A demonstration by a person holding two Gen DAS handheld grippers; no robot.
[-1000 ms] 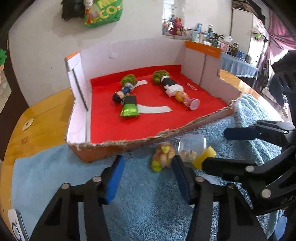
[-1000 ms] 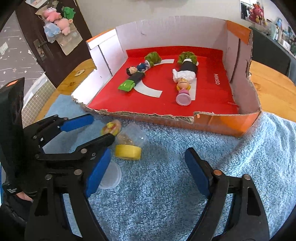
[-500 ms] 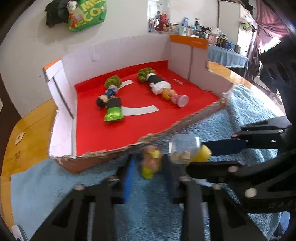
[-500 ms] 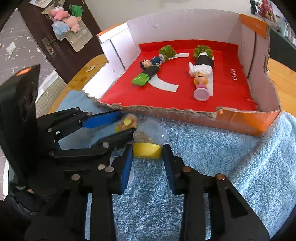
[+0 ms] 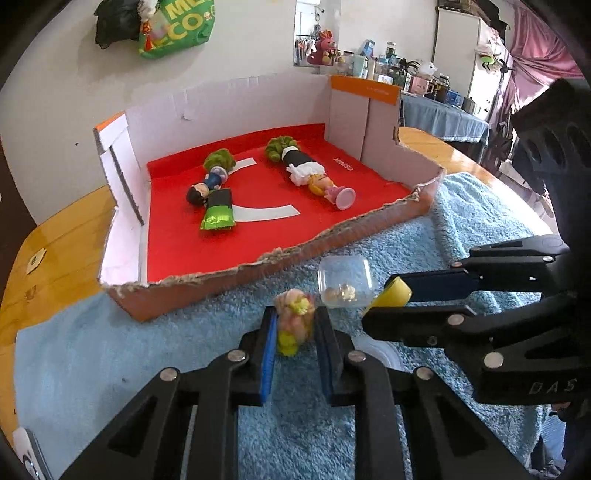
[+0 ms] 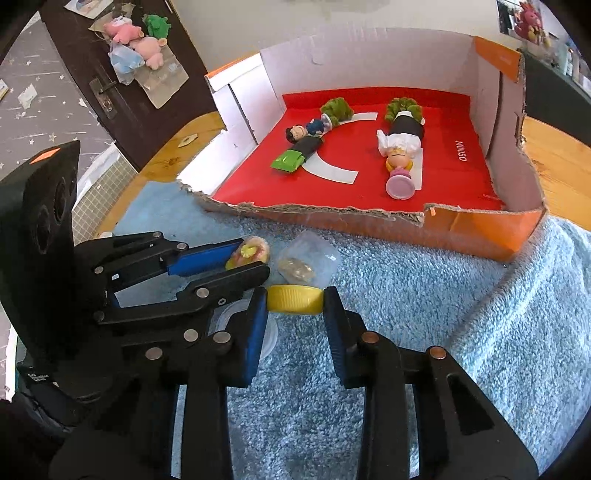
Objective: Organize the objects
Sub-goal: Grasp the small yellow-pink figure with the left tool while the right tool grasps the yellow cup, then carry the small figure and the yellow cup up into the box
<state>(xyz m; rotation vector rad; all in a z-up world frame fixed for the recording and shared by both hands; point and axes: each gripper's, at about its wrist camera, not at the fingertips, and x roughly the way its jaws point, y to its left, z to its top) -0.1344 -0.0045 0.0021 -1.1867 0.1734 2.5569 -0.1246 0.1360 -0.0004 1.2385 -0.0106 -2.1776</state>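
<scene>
Box (image 5: 122, 206) set on the towel (image 5: 110, 362) on the table (image 5: 55, 240), two dolls (image 5: 210, 181) (image 5: 314, 177) laid side by side in the box, small toy (image 5: 293, 325) and jar (image 5: 345, 282) placed on the towel before the box, toy left of jar

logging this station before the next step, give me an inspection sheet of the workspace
surface: blue towel spread over a wooden table.
job's things: small figure and clear capsule with yellow cap on the towel; cardboard box with red floor holds two dolls lying flat, dark-haired and blonde, plus a green packet.
clutter: white lid under the grippers.
grippers: left hand-held gripper shut on the small figure; right hand-held gripper shut on the yellow cap.
cables: nothing seen.
surroundings: plush toys on a dark door, green bag on the wall.
</scene>
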